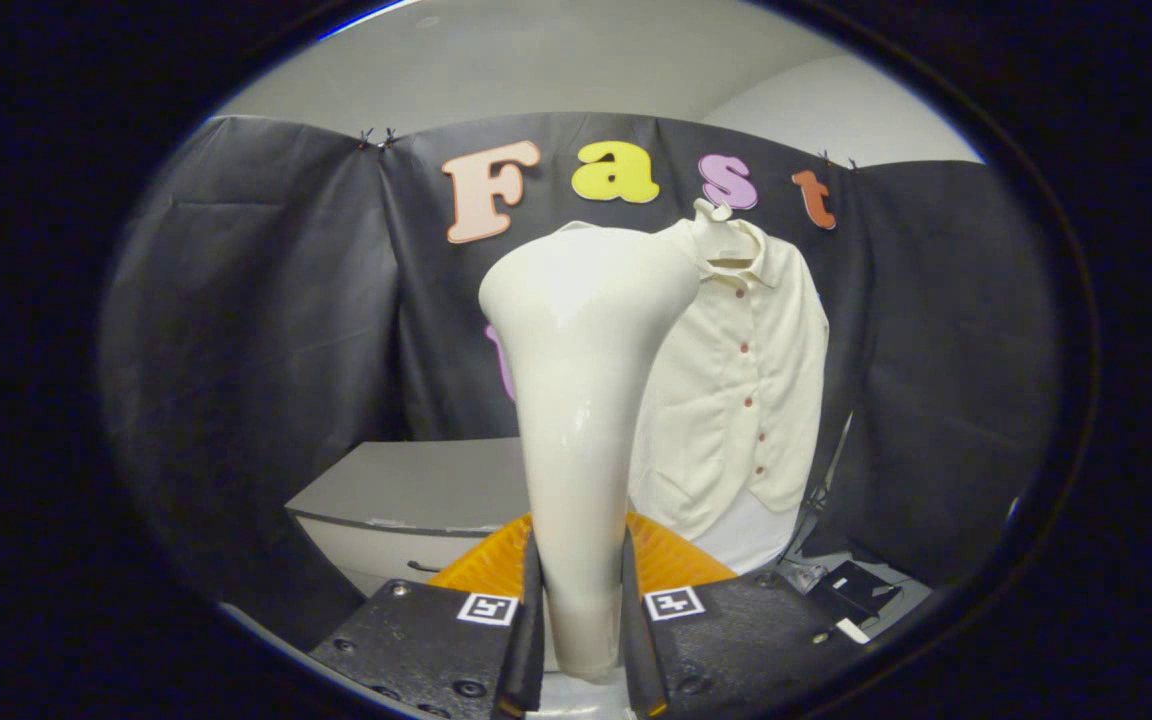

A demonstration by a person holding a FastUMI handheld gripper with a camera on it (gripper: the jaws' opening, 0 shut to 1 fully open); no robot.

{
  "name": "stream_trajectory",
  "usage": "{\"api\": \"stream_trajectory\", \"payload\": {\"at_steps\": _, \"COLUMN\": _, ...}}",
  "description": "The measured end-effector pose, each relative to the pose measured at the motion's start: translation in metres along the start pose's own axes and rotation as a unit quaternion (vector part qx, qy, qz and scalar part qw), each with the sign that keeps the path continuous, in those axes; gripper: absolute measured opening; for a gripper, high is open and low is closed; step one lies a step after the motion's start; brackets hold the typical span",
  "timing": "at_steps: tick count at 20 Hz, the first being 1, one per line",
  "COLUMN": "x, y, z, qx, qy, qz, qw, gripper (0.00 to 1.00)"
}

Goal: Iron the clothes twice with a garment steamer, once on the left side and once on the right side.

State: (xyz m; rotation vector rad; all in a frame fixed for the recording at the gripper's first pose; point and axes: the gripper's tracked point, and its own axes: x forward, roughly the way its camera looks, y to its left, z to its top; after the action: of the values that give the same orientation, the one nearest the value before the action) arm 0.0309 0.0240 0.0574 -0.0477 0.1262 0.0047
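Black booth wall w/ shirt (746, 390) hung; gripper (581, 610) clamps steamer (581, 400) upright.

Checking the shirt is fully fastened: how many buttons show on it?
5, in a line down the shirt front; the steamer, clamped in the hand-held gripper, may hide others.

Cream steamer (581, 400), cream shirt (751, 380)

even overhead light, soft glare on steamer (586, 330), strong fisheye bending at edges, focus sharp.
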Motion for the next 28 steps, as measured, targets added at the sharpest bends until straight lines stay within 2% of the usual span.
{"api": "stream_trajectory", "payload": {"at_steps": 6, "x": -0.006, "y": 0.003, "z": -0.019, "qx": -0.004, "qy": -0.014, "qz": -0.025, "qw": 1.000, "gripper": 0.32}}
{"api": "stream_trajectory", "payload": {"at_steps": 11, "x": -0.009, "y": 0.017, "z": -0.047, "qx": -0.026, "qy": -0.002, "qz": 0.009, "qw": 1.000, "gripper": 0.32}}
{"api": "stream_trajectory", "payload": {"at_steps": 15, "x": -0.024, "y": 0.013, "z": -0.072, "qx": -0.027, "qy": 0.007, "qz": 0.013, "qw": 1.000, "gripper": 0.32}}
{"api": "stream_trajectory", "payload": {"at_steps": 21, "x": -0.065, "y": -0.027, "z": -0.110, "qx": -0.006, "qy": 0.015, "qz": 0.019, "qw": 1.000, "gripper": 0.33}}
{"api": "stream_trajectory", "payload": {"at_steps": 28, "x": -0.103, "y": -0.074, "z": -0.115, "qx": 0.009, "qy": 0.001, "qz": 0.049, "qw": 0.999, "gripper": 0.33}}
